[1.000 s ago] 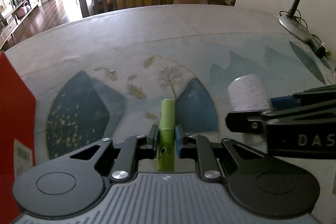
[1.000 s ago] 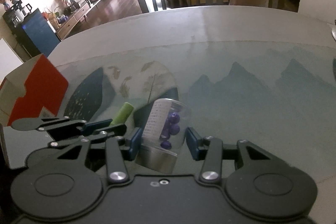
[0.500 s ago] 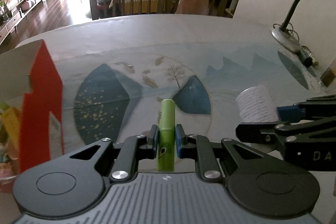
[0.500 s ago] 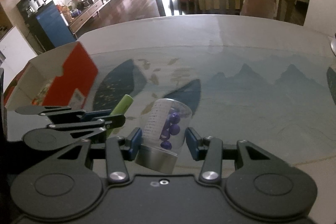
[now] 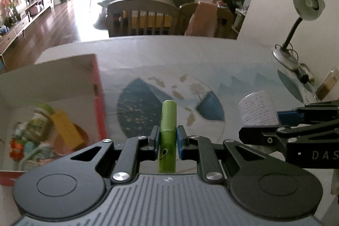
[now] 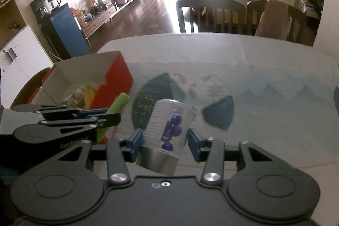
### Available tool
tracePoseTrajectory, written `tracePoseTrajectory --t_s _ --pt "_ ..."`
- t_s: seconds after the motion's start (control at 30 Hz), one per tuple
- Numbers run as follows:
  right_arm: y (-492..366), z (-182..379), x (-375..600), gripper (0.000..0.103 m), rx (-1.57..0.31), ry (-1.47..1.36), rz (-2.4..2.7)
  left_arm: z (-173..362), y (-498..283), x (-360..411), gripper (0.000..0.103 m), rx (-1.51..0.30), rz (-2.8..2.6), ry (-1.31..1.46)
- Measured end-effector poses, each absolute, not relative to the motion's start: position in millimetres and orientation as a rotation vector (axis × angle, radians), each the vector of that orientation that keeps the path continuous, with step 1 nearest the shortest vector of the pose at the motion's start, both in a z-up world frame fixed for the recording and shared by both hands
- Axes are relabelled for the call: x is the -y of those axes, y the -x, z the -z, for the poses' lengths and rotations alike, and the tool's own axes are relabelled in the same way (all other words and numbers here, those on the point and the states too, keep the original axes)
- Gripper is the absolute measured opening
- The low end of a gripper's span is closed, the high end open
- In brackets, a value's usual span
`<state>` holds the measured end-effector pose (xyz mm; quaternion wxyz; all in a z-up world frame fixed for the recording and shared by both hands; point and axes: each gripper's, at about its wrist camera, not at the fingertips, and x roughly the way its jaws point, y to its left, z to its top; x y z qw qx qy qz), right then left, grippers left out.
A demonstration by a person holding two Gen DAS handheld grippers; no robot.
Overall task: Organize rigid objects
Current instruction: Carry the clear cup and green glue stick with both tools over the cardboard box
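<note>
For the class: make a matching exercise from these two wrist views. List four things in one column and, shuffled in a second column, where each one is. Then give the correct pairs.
Things:
1. green tube
2. clear jar of purple beads
3. red box
4. desk lamp

Places:
A. at the table's far right edge, by the wall
B. clamped in the left hand-held gripper
C. open on the table's left side, things inside
D. between the fingers of the right hand-held gripper

Pairs: 1-B, 2-D, 3-C, 4-A
</note>
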<state>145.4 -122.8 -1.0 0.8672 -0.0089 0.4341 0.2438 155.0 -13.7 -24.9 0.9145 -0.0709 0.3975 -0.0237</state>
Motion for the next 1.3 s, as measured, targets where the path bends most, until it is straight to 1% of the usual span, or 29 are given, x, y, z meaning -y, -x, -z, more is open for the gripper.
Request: tracePoseTrajectory --t_s 0.33,0.77,1.0,1.3 --pt "-128.8 -22.2 65.6 0.045 -0.843 0.044 -0.548 -6.0 -128.7 -46.0 0.016 -0.75 0.004 0.15" --pt "-124.6 -30.4 -11.5 0.045 -0.797 0.09 -0.607 -19.8 -106.9 -125.1 0.016 -0.724 -0.064 0.167" --pt "-137.3 -15.4 -46.3 0.045 -0.811 0.154 -0.63 -16.0 -104.0 -163.1 0.016 -0.721 -0.122 0.157" --pt "-153.0 8.0 -85.8 0.045 -0.847 0.235 -0.63 11.7 -109.4 -211.8 0.016 -0.778 -0.19 0.183"
